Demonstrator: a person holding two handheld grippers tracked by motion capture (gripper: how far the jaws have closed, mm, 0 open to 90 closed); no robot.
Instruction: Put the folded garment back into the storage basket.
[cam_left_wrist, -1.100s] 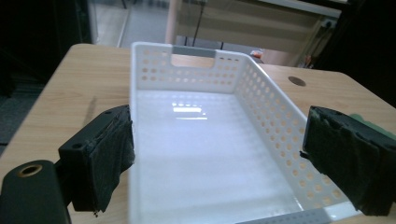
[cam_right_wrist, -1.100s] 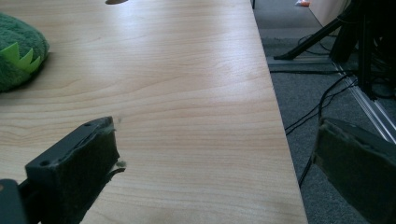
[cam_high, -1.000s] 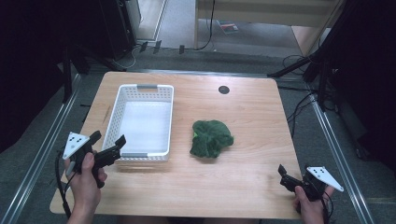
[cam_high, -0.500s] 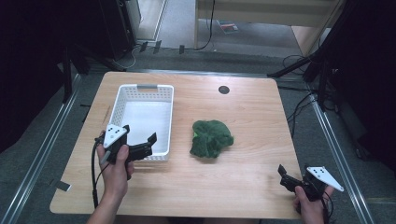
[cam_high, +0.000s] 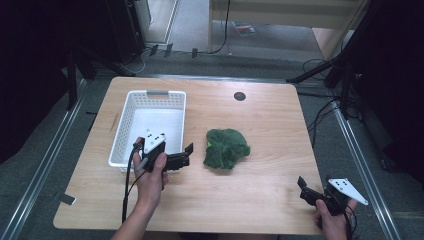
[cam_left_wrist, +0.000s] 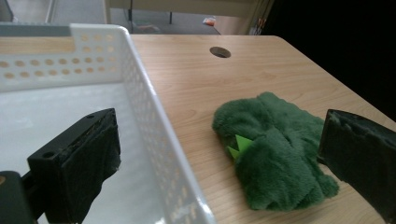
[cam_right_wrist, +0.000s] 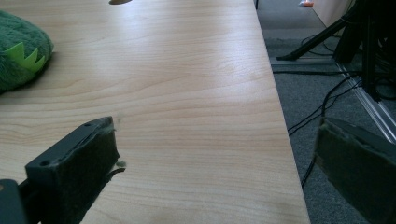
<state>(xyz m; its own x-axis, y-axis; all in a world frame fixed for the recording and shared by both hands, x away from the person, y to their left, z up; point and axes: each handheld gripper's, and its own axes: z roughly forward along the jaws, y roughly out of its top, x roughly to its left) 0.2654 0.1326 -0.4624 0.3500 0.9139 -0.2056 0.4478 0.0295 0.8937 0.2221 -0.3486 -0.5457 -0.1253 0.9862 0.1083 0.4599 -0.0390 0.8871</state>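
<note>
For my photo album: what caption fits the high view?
Left tongs open beside a white basket, aimed at a green plush toy.

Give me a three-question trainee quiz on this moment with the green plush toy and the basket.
1. True or false: the left gripper is clamped on the green plush toy.
2. Which thing lies between the left gripper's hand and the table's far edge? A) white basket B) a metal bowl C) a cardboard box
3. Fill in: the right gripper hovers near the table's ______ right corner.

Key:
1. False: its jaws stand open, just short of the toy, nothing between them.
2. A
3. near (the person's side), well apart from the toy.
</note>
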